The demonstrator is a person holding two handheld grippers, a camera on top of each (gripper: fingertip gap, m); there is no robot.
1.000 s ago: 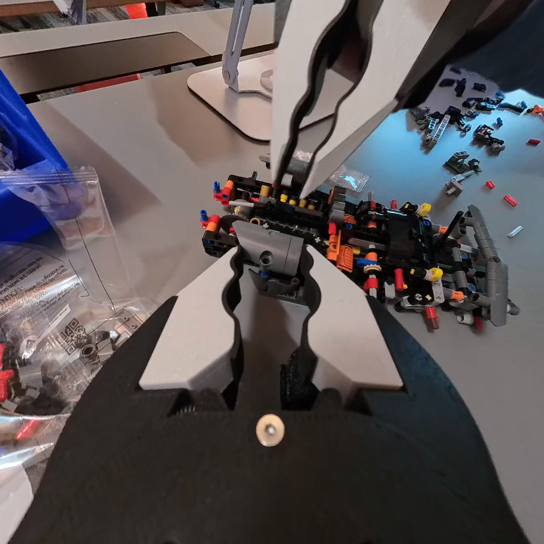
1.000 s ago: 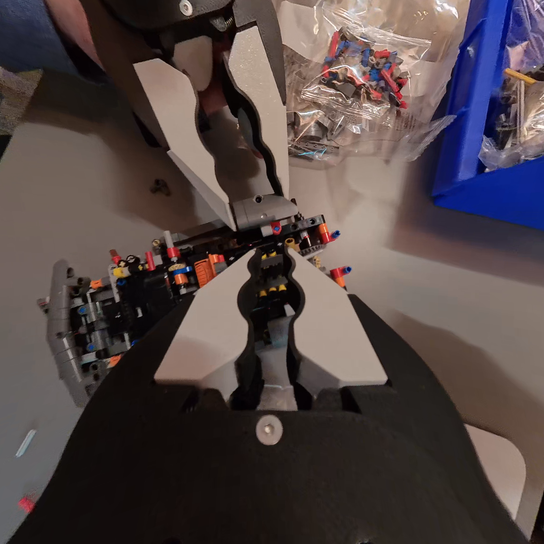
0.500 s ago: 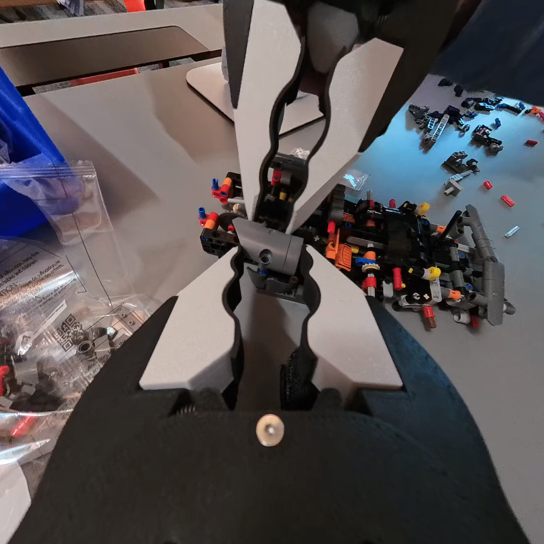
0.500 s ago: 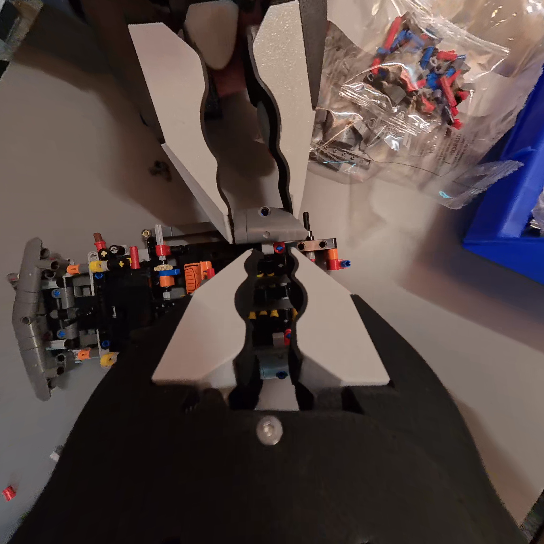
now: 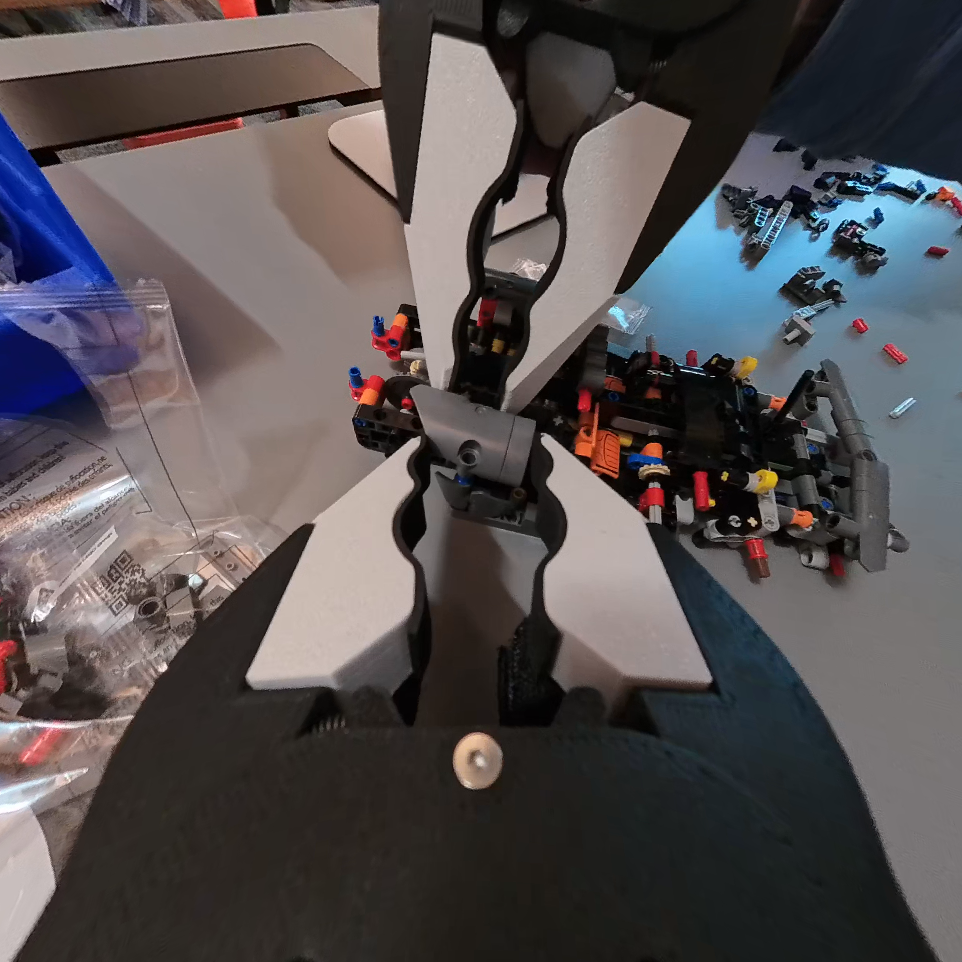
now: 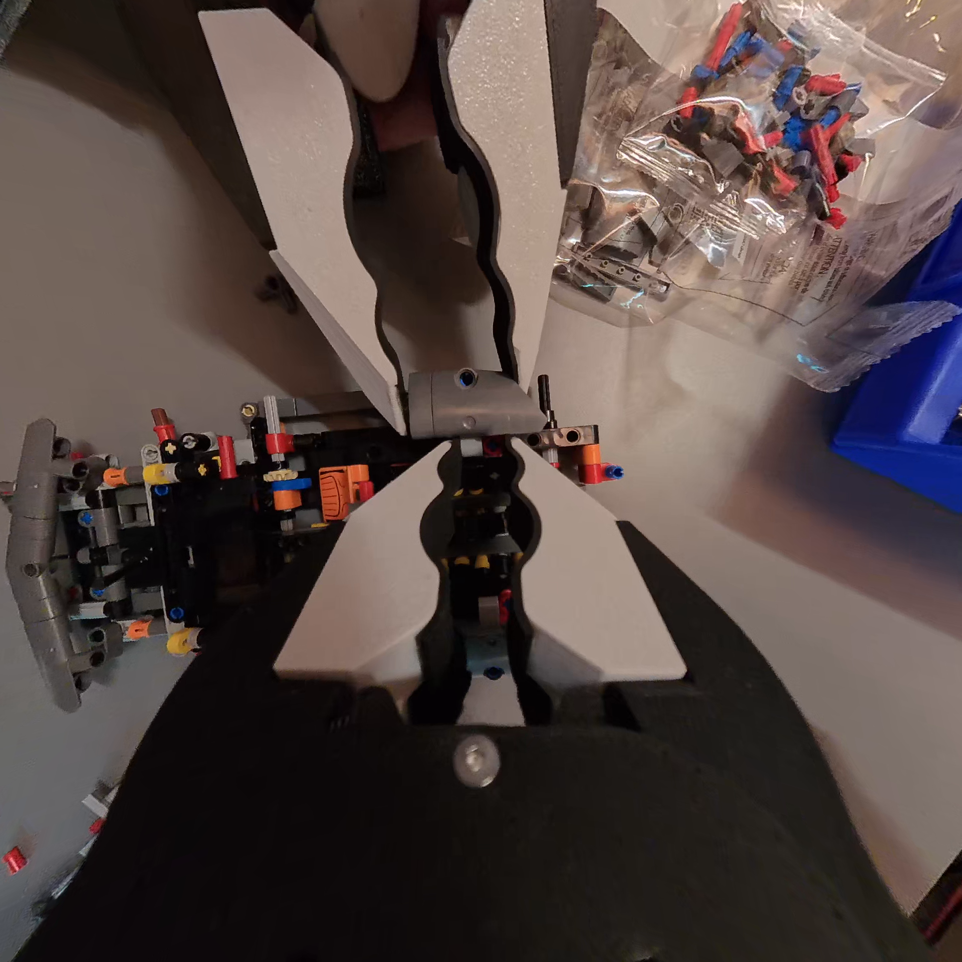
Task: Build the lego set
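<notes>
Item 1: the lego model (image 5: 692, 458), a partly built black chassis with orange, yellow, red and blue pins and a grey bumper bar at one end, is laid flat on the grey tabletop (image 5: 781, 650).

Item 2: a grey curved panel piece (image 5: 476, 440) is seen at the model's near edge in the left wrist view, gripped from both sides by the left hand-held gripper (image 5: 479, 453), whose fingers are clamped on it.

Item 3: the right hand-held gripper (image 6: 481, 447) is placed opposite, tips pointing at the same panel (image 6: 468, 406); its fingers are held narrowly apart over the model's black frame, and whether anything is pinched between them cannot be told.

Item 4: clear plastic bags of parts (image 6: 755, 156) are found beside a blue bin (image 6: 911, 416).

Item 5: loose pieces (image 5: 833, 224) are scattered on the tabletop, well apart from the model.

Item 6: a flat monitor base (image 5: 364, 151) is noted behind the grippers.
</notes>
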